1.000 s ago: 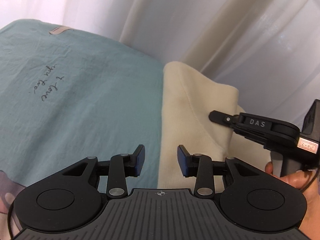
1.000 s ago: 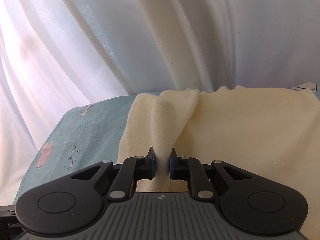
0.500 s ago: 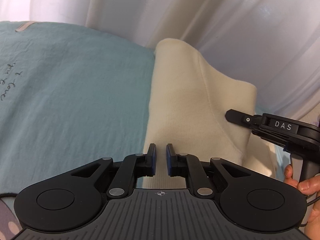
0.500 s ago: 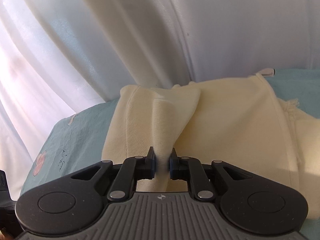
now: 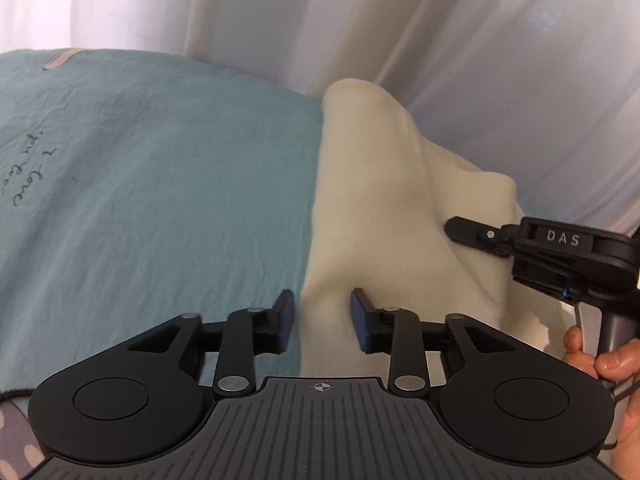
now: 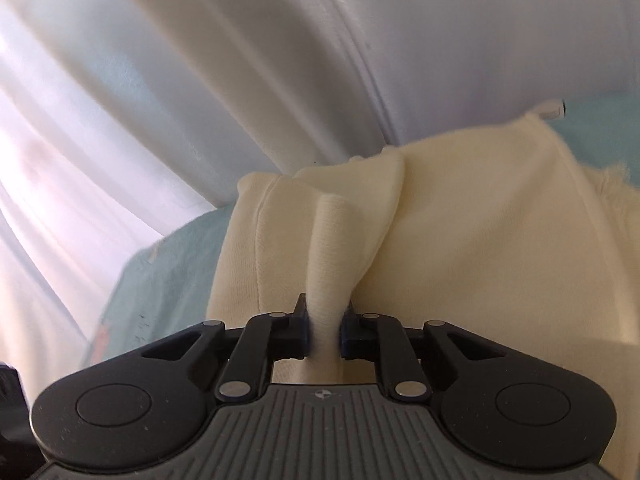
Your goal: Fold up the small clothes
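Left hand-held gripper [image 5: 322, 322] reopening astride cream garment [image 5: 372, 208] edge, pads clear.

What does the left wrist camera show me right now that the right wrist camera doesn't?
Only the left wrist view: the left gripper, jaws opening around the cream garment's edge with pads off the cloth; handwriting on the teal sheet; a hand holding the right gripper's handle.

Only the right wrist view: the right gripper shut on a raised fold of cream garment, and the garment's far corner with a small tag.

Both: the garment, teal sheet, white curtain.
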`<state>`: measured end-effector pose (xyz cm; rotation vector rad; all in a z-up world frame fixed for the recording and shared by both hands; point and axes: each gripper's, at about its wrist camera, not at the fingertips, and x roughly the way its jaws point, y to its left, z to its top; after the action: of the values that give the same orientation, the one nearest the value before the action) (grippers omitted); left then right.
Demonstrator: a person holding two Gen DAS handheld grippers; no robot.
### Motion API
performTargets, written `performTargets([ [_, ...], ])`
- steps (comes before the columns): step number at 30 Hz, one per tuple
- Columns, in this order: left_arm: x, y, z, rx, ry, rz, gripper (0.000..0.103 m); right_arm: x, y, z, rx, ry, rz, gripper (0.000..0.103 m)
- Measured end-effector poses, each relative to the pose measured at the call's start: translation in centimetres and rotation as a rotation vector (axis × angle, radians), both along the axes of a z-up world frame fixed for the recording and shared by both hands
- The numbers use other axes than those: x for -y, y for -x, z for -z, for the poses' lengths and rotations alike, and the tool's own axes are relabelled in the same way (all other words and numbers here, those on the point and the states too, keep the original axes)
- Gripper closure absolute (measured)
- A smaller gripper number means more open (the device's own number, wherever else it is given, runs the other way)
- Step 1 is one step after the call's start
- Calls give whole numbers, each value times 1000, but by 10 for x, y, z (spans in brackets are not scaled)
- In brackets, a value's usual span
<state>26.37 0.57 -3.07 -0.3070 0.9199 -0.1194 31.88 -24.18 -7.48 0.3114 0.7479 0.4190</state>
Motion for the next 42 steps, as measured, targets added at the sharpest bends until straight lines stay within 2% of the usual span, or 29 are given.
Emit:
performTargets([
  [2,-2,1,-4,9,13,-7,65,-8,11,-15,95,114,-4,91],
  [4,1,3,-9,24,4,2,65,-11,17,-23,148,198,-2,91],
  [8,19,5,-11,38,-5,52,66,-1,16,-26,154,286,26,91],
  [10,28,4,-11,35,-2,83,66,9,17,-25,127,306,55,91],
  [13,38,4,-10,34,-7,128,67,31,14,-13,47,242,66,91],
  [16,46,1,-4,22,-16,159,70,56,10,3,-38,96,90,86],
  [18,46,-3,0,21,-20,162,70,77,7,10,-78,-50,139,68],
  [20,44,-3,0,21,-17,163,70,86,1,18,-111,-173,152,64],
  [21,44,-2,1,17,-14,159,70,85,-2,21,-124,-190,144,63],
  [22,44,-3,2,14,-14,154,70,80,-4,21,-120,-176,132,63],
  [23,45,-3,3,14,-16,152,69,67,-5,22,-104,-131,120,70],
  [24,47,-3,5,17,-23,151,68,59,-6,19,-84,-68,108,91],
  [27,53,0,-3,26,-53,135,57,36,7,-2,50,163,94,91],
  [29,52,4,-10,39,-42,125,52,34,18,-16,135,232,120,91],
  [32,53,7,-17,59,-31,125,51,37,25,-21,190,320,164,91],
  [34,56,8,-18,64,-36,137,51,41,23,-16,186,369,185,91],
  [38,64,10,-13,50,-52,158,52,54,23,-8,154,388,227,91],
  [40,65,10,-10,43,-52,160,52,56,23,-2,148,406,222,91],
  [42,66,9,-8,35,-45,154,52,58,19,7,124,420,200,86],
])
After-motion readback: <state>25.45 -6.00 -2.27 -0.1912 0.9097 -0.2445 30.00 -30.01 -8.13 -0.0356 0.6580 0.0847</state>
